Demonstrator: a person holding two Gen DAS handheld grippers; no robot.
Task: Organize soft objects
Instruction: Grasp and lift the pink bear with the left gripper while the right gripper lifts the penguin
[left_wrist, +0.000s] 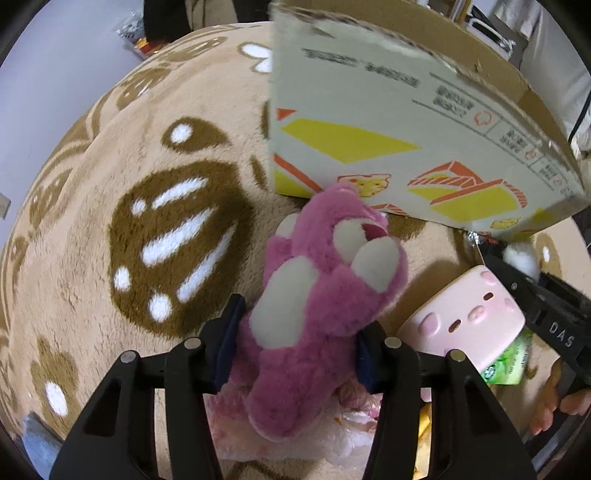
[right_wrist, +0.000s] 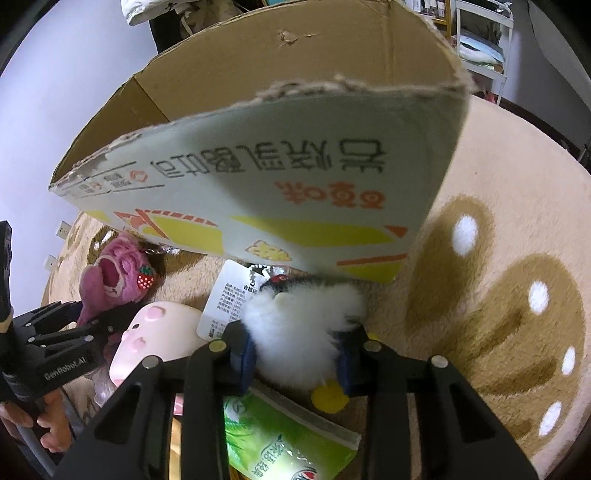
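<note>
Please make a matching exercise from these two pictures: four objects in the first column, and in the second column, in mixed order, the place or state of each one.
Things:
1. pink plush bear
2. white fluffy toy
3. pink pig squishy
4. cardboard box

Places or states:
A. lying free on the rug, between the two grippers
B. clamped in the right gripper
C. open, standing on the rug behind the toys
D. clamped in the left gripper

Pairs: 1-D, 2-B, 3-A, 4-C

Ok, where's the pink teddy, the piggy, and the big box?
pink plush bear (left_wrist: 317, 295), left wrist view, on its belly fur.
pink pig squishy (left_wrist: 465, 314), left wrist view, on its face by the snout.
cardboard box (right_wrist: 280, 177), right wrist view, on its printed front wall.
</note>
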